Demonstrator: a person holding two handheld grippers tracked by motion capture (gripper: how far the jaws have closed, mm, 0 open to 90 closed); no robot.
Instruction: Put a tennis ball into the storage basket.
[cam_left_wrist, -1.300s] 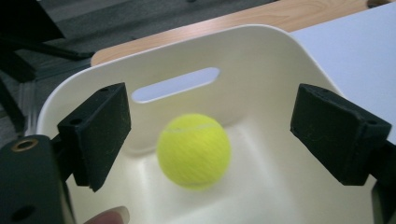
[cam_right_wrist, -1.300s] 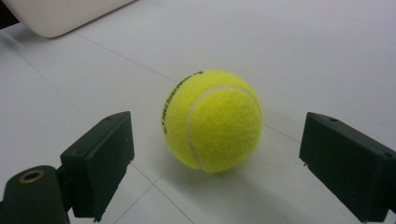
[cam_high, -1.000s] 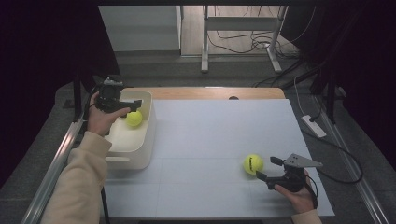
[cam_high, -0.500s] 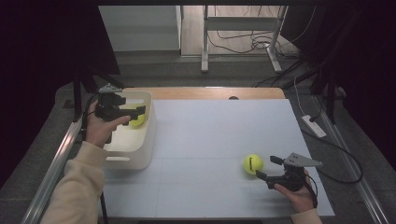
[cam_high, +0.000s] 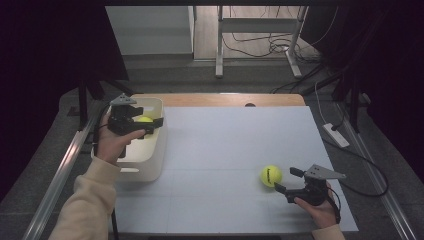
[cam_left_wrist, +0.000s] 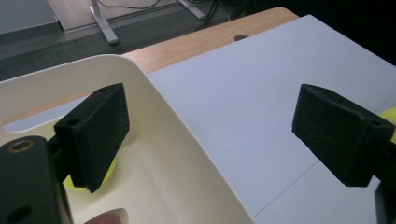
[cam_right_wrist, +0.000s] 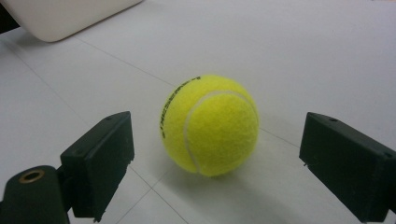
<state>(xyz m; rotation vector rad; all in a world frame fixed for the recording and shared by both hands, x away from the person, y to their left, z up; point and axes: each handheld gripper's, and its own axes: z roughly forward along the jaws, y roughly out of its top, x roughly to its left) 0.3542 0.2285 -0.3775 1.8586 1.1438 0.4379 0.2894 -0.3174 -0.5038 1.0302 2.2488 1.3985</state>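
Halfway there: one tennis ball (cam_high: 144, 120) already sits in the cream bin (cam_high: 150, 165) at the surface's left edge under the released left tool (cam_high: 152, 124), other ball (cam_right_wrist: 210, 125) waits near the right edge between the right tool's (cam_right_wrist: 217, 163) spread jaws.

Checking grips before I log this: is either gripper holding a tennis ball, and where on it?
Neither. The left gripper is open over the bin; its ball lies inside. The right gripper stands open around the other ball, untouched.
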